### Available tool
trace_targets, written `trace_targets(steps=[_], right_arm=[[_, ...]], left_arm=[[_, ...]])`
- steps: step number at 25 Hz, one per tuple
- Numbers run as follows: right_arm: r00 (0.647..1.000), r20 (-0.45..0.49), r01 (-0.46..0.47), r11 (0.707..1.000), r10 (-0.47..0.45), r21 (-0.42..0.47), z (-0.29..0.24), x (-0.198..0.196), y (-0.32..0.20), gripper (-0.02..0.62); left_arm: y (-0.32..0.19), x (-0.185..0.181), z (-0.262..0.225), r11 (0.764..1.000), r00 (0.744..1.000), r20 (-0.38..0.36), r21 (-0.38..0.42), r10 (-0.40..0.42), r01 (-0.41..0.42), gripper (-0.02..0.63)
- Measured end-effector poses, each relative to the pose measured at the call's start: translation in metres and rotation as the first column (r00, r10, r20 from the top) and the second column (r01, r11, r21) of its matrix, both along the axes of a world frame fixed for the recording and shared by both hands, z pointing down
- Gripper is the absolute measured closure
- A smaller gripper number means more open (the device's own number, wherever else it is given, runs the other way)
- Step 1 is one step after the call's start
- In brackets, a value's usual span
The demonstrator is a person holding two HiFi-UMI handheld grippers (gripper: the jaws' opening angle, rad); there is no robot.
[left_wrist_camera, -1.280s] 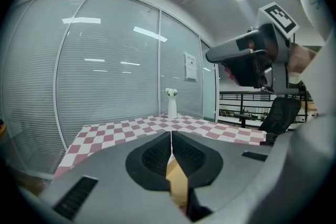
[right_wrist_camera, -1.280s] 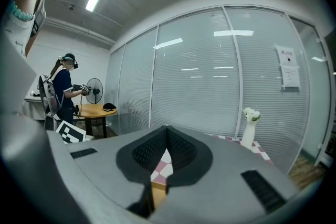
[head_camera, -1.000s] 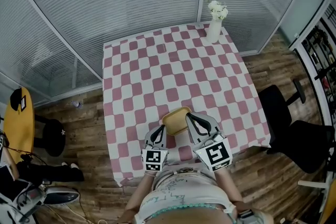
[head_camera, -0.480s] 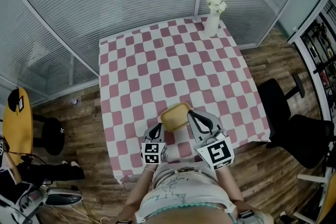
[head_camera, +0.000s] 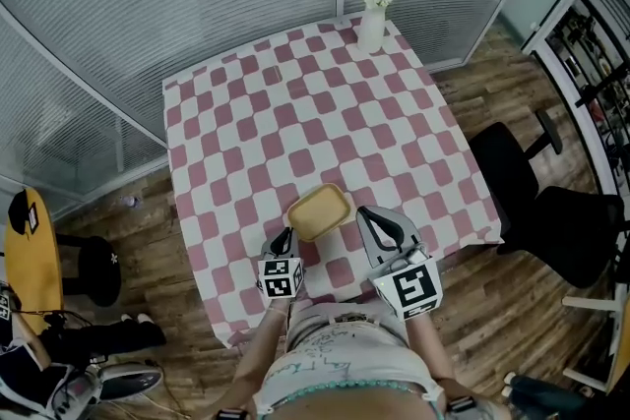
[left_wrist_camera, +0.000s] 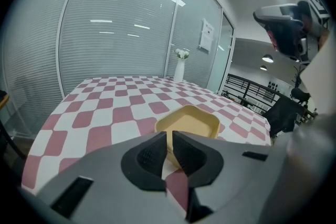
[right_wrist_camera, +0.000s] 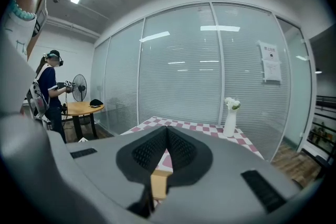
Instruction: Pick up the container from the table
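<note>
left gripper point(head_camera: 285, 240): sank lower, jaws closed, empty
right gripper point(head_camera: 374, 223): jaws closed, empty
shallow yellow square plastic container point(head_camera: 319, 211): not gripped; jaws must open first

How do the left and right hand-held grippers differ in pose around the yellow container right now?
The left hand-held gripper tips down at the yellow container, its tips by the near left corner; the right hand-held gripper points nearly level, toward the vase. The left one sits low over the table; the right one looks higher, beside the container's right edge. Both have jaws shut and hold nothing.
</note>
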State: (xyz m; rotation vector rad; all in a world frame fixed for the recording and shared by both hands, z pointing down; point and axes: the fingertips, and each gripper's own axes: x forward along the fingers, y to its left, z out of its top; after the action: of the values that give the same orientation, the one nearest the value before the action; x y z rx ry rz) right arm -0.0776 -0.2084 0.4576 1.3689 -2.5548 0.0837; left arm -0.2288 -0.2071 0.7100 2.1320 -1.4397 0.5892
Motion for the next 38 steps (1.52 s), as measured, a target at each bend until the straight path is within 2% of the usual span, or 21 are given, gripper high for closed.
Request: trace_targets(steps=[2,4,9,12,23,33,38], right_arm=[[1.0,0.003,-0.021,1.0,0.021,-0.005,-0.001,0.005,0.003,0.601],[0.999,0.004,-0.042,0.999,0.042,-0.004,-0.001,0.012,0.005,0.601],[0.996,0.004,-0.085,0.996,0.085,-0.025,0.004,0.024,0.01,0.601],[0.994,0.001,-0.112,0.993,0.112,-0.037,0.004,0.031,0.013,0.601],[0.984,0.005,-0.178,0.983,0.178,-0.042,0.011,0.047,0.017,0.601],[0.972,0.018,-0.234,0.97,0.235,-0.063,0.012,0.057,0.021,0.601],[0.964,0.022,-0.262,0.962,0.265,-0.077,0.013,0.065,0.024,0.601]], left_arm=[[-0.002,0.0,0.005,1.0,1.0,0.003,-0.018,-0.002,0.002,0.566],[-0.006,0.0,0.01,0.999,1.0,-0.003,-0.043,-0.012,0.012,0.495],[-0.016,-0.003,0.027,0.991,0.998,0.009,-0.113,-0.065,0.065,0.465],[-0.02,-0.002,0.035,0.985,0.996,-0.002,-0.152,-0.087,0.086,0.46],[-0.032,0.002,0.053,0.963,0.986,0.0,-0.215,-0.168,0.164,0.457],[-0.034,-0.001,0.065,0.924,0.961,-0.014,-0.281,-0.275,0.26,0.477],[-0.036,-0.003,0.065,0.911,0.95,-0.011,-0.288,-0.311,0.295,0.495]])
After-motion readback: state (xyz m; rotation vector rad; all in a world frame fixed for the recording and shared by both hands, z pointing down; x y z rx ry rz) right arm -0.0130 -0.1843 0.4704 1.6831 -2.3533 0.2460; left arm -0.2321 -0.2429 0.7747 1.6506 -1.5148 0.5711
